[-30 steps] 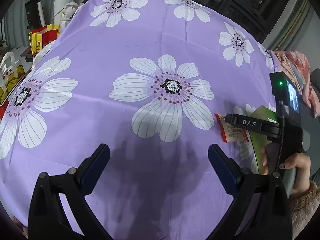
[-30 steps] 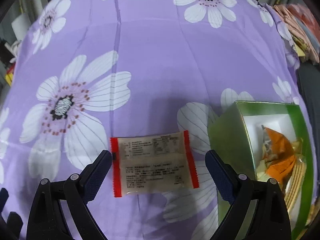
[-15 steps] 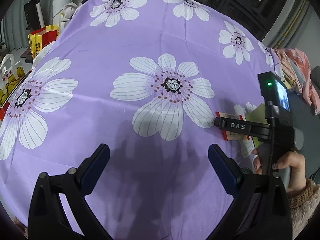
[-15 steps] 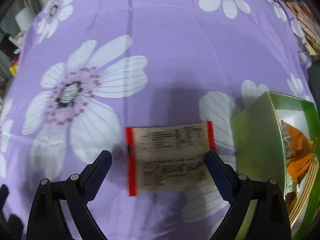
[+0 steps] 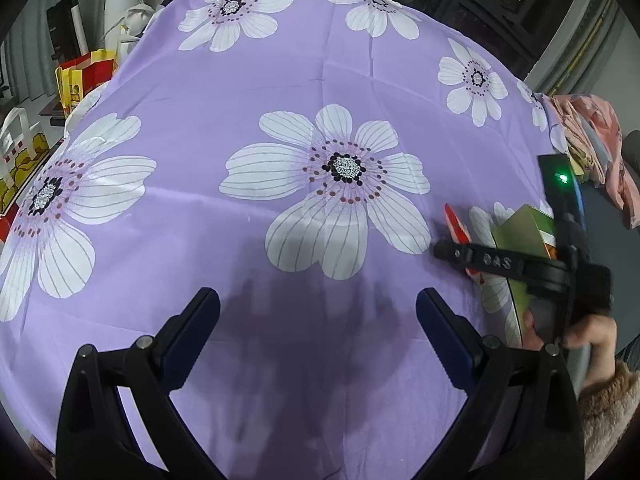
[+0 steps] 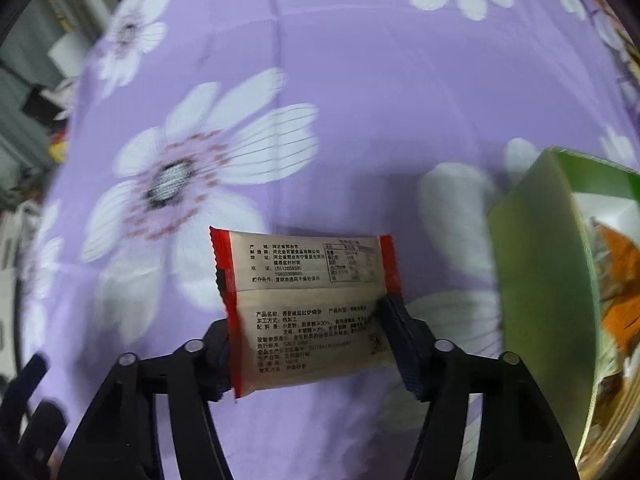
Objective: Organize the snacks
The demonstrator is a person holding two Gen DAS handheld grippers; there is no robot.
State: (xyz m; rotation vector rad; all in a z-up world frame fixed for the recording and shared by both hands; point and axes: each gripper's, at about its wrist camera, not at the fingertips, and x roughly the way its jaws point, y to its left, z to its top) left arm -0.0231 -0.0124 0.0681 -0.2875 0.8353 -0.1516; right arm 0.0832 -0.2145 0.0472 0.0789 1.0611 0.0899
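Grip on the red-edged snack packet (image 6: 308,304) is being closed by the right gripper (image 6: 310,344), pads at both sealed ends; it should be pinched firmly, lifted level and carried to the green box (image 6: 548,280), while the left gripper (image 5: 318,340) is held spread wide over the purple flowered cloth (image 5: 280,80).

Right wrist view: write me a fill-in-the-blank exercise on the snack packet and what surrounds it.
1. The beige snack packet has ____ crimped ends.
2. The right gripper is closing, with the ____ between its fingers.
3. The open green cardboard box stands to the packet's ____ in the right wrist view.
4. The purple cloth is printed with white ____.

Missing words: red; packet; right; flowers
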